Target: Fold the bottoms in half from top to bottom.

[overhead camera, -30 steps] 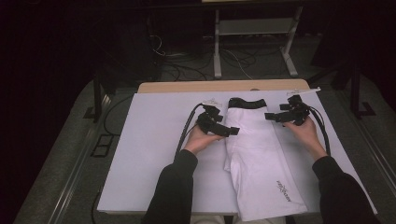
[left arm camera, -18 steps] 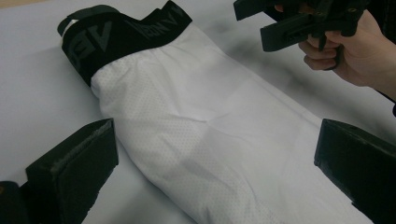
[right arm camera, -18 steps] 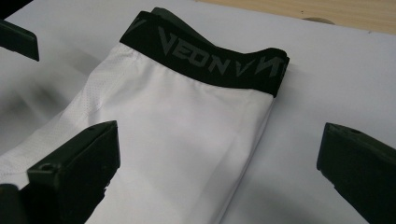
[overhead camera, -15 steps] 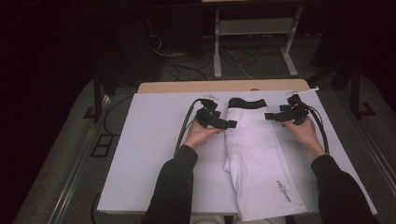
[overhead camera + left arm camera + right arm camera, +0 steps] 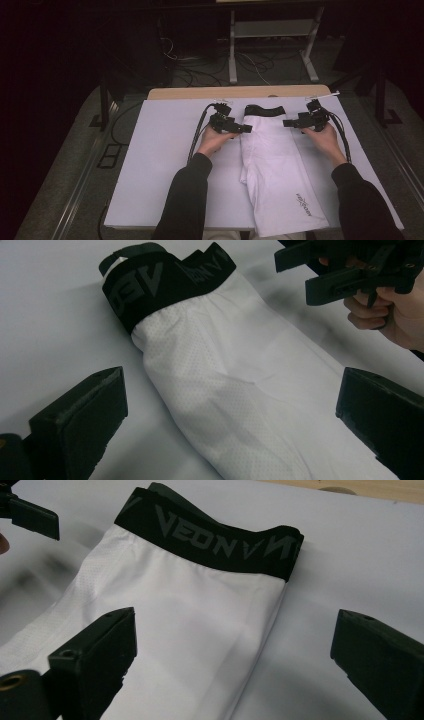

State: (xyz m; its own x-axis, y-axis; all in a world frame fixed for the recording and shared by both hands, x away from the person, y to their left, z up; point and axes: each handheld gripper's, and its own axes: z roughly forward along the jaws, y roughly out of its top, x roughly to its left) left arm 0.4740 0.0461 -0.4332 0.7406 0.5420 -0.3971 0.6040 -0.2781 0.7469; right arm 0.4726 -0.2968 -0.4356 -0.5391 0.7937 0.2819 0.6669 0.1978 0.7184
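Note:
White folded shorts [image 5: 280,170] with a black printed waistband [image 5: 264,110] lie lengthwise on the white-covered table [image 5: 160,165], waistband at the far end. My left gripper [image 5: 244,129] hovers at the garment's left edge just below the waistband, jaws wide open around the white mesh fabric [image 5: 235,390]. My right gripper [image 5: 289,123] sits at the right edge, also open, looking at the waistband [image 5: 210,537] and the fabric below it. Neither holds anything. The right gripper [image 5: 345,270] appears in the left gripper view, and the left gripper [image 5: 30,512] in the right gripper view.
A wooden strip [image 5: 200,93] borders the table's far edge. Beyond it, a metal stand [image 5: 270,35] and loose cables [image 5: 175,55] lie on the dark floor. Black cables trail from both grippers across the sheet. A small logo [image 5: 303,204] marks the shorts' near leg.
The left gripper has crept away from the person, toward the waistband. The right gripper has barely shifted. The shorts lie as before.

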